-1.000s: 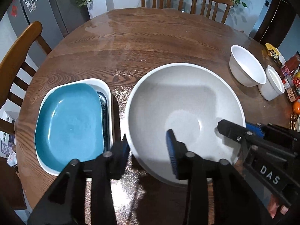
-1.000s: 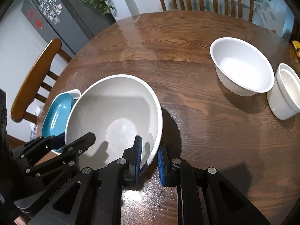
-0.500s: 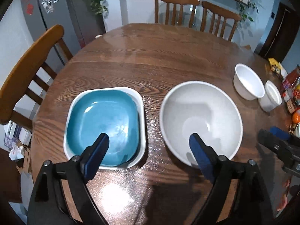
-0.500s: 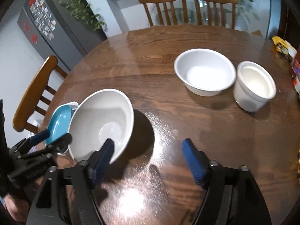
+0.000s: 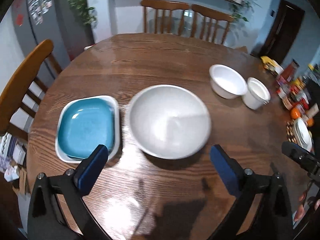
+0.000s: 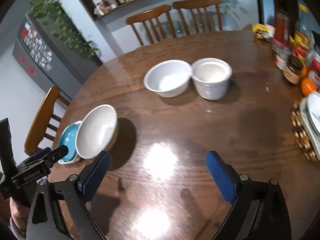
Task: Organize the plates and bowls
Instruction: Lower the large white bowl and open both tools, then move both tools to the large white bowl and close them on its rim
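Round wooden table, dishes spread across it. Far left: blue square plate nested in a white square dish, near the table's left edge, a wooden chair just behind.

Just beside it, to the right: big grey bowl, upright on the table, blurred, rim close to the white dish; can't tell if they touch. Nothing grips the bowl.

Left gripper hovers over the near edge of the table, blue pads spread wide and still opening, only bare wood between them. One pad overlaps the near corner of the white dish in the left wrist view, the other sits right of the grey bowl; no contact visible with either. In the right wrist view this gripper shows at lower left, tip in front of the blue plate, a hand below it.

Right gripper also released, jaws opening wide, bare table and light glare between the pads. Grey bowl is off to its left, well clear.

Further right, mid table: white bowl and a white ramekin-like cup, side by side, rims touching or nearly so.

Far right edge: jars and bottles, an orange, more white dishes on a patterned trivet.
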Demonstrator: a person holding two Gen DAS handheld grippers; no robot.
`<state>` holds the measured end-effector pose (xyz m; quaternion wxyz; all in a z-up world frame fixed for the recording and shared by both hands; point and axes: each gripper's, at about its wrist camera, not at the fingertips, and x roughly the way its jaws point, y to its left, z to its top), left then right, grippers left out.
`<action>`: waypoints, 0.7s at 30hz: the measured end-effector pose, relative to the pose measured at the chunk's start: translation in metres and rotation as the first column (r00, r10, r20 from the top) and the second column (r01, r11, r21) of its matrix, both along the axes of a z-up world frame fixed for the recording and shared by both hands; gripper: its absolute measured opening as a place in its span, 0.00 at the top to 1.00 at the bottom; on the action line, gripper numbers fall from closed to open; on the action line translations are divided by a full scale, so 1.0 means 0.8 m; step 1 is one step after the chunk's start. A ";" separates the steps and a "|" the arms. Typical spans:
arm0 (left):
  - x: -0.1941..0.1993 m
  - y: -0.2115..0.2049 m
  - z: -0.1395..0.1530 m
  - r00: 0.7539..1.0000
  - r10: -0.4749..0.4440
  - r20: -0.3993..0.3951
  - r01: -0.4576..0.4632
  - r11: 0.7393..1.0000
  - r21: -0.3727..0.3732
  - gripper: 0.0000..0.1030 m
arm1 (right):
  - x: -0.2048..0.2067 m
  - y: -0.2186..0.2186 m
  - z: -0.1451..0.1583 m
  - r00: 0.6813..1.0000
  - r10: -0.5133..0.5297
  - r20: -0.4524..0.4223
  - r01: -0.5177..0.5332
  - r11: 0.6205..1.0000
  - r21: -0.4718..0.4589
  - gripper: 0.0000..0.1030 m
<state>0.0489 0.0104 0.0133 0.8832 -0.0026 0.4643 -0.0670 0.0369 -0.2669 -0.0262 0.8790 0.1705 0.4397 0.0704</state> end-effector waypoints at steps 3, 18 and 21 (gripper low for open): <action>-0.010 -0.025 0.005 0.999 -0.042 0.005 0.042 0.999 0.008 0.01 | -0.018 -0.027 0.000 0.999 -0.036 0.003 0.036 0.999 0.008 0.06; 0.023 -0.098 0.038 0.993 -0.091 0.075 0.087 0.995 0.053 0.01 | -0.021 -0.087 0.024 0.996 -0.078 0.040 0.078 0.997 0.023 0.06; 0.045 -0.113 0.054 0.991 -0.096 0.098 0.091 0.995 0.052 0.01 | -0.004 -0.091 0.046 0.994 -0.072 0.079 0.070 0.997 0.030 0.06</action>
